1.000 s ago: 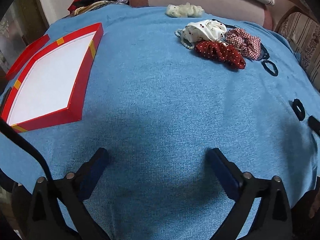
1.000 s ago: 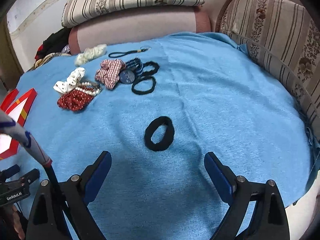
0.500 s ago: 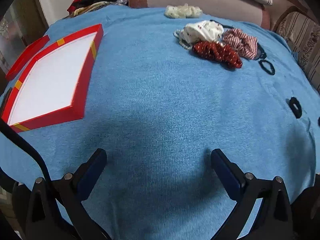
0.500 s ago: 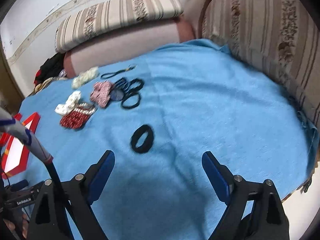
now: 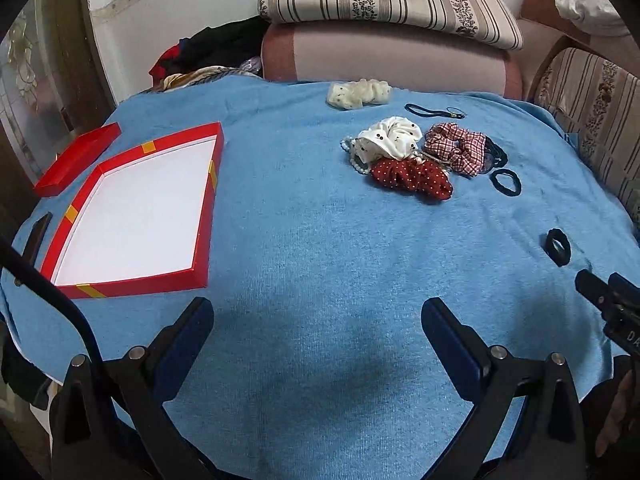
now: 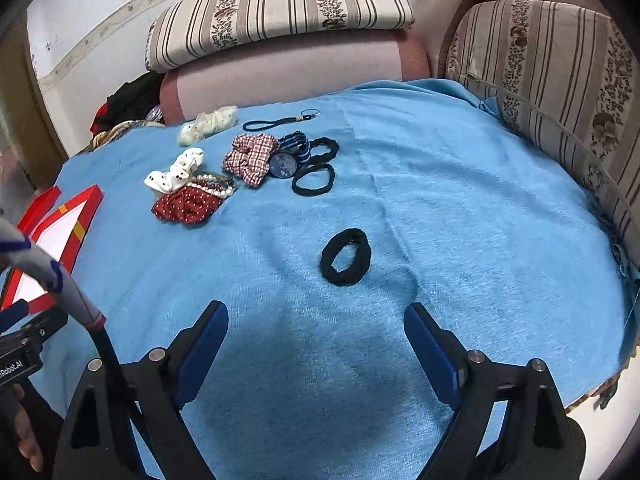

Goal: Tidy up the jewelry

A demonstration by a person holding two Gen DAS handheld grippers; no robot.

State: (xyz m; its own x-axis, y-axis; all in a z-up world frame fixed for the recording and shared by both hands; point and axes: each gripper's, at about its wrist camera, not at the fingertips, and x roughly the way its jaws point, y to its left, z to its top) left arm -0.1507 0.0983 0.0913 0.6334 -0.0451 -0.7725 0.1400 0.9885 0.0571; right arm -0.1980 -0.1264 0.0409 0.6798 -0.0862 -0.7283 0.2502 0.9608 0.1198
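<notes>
An open red box [image 5: 136,212] with a white floor lies at the left on the blue cloth, and shows in the right wrist view [image 6: 64,232] too. A pile of scrunchies sits far right: white dotted [image 5: 390,138], red dotted [image 5: 412,176], plaid [image 5: 456,146], with a pearl bracelet [image 6: 212,188] and thin black bands [image 6: 314,179]. A thick black hair tie [image 6: 346,257] lies alone just ahead of my right gripper [image 6: 316,332]. My left gripper [image 5: 318,328] is open and empty over bare cloth. The right is open and empty too.
The red box lid [image 5: 76,158] lies left of the box. A cream scrunchie [image 5: 358,94] and a black strap [image 5: 434,111] lie at the cloth's far edge. Striped cushions [image 6: 280,12] and a sofa arm [image 6: 560,80] border the back and right.
Both grippers have pulled back and tilted up, so more of the cloth and cushions shows. The jewelry has not moved. Both grippers stay open.
</notes>
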